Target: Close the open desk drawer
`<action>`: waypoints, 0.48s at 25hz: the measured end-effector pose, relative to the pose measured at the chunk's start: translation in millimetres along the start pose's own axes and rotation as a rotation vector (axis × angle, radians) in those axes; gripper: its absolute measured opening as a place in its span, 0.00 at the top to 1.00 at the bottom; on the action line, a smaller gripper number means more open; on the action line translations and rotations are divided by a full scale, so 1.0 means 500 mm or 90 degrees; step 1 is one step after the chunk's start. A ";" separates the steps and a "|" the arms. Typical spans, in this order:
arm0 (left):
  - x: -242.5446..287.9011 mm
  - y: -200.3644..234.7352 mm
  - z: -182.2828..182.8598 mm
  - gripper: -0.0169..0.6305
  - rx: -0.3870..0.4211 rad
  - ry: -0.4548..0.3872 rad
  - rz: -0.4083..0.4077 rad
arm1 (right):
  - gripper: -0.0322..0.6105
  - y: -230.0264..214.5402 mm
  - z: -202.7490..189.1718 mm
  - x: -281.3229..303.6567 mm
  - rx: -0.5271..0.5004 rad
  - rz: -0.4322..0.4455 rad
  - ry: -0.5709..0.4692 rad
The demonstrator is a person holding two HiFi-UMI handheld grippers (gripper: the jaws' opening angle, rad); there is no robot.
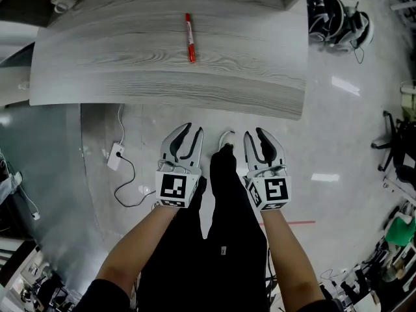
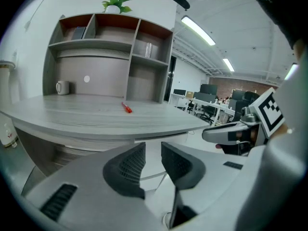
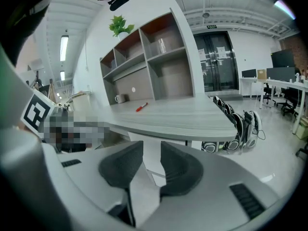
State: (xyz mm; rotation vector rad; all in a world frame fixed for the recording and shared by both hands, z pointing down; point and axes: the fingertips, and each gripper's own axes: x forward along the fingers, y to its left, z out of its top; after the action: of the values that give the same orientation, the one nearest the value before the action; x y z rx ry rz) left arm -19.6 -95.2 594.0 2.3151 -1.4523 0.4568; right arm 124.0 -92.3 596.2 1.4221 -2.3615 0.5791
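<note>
reaching forward side by side, the two bare forearms [image 1: 140, 246] are stretching up from the bottom of the head view, each hand gripping its tool with a marker cube [image 1: 177, 188] facing up. the left gripper [image 1: 194, 132] and the right gripper [image 1: 253, 134] are hanging level with each other over the floor [image 1: 338, 142], tilting slightly downward toward the desk [image 1: 130, 64], with the person's dark trousers [image 1: 227, 226] between and below them. both are standing open: the left one's dark pads [image 2: 126, 170] and the right one's pads [image 3: 118, 167] are keeping a clear gap with nothing in it.

the drawer [image 2: 161, 137] is showing only as a thin pale front tucked right under the desk's curved rim in the left gripper view, looking pushed in rather than standing out. in the head view the tabletop, with a red marker [image 1: 190, 38] lying on it, is hiding it. the front is sitting ahead of and above both sets of jaws, apart from them.
</note>
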 end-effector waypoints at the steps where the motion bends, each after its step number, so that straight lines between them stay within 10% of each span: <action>1: -0.017 -0.008 0.005 0.80 0.000 -0.005 -0.003 | 0.75 0.010 0.009 -0.017 -0.004 0.002 -0.006; 12: -0.247 -0.079 0.135 0.80 0.017 -0.037 -0.052 | 0.76 0.153 0.161 -0.225 0.005 0.001 -0.055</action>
State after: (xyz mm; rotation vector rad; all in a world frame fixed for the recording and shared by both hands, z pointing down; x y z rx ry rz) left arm -30.0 -13.8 472.9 2.4173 -1.3793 0.3923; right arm 101.2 -14.7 460.2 1.4770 -2.4295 0.5387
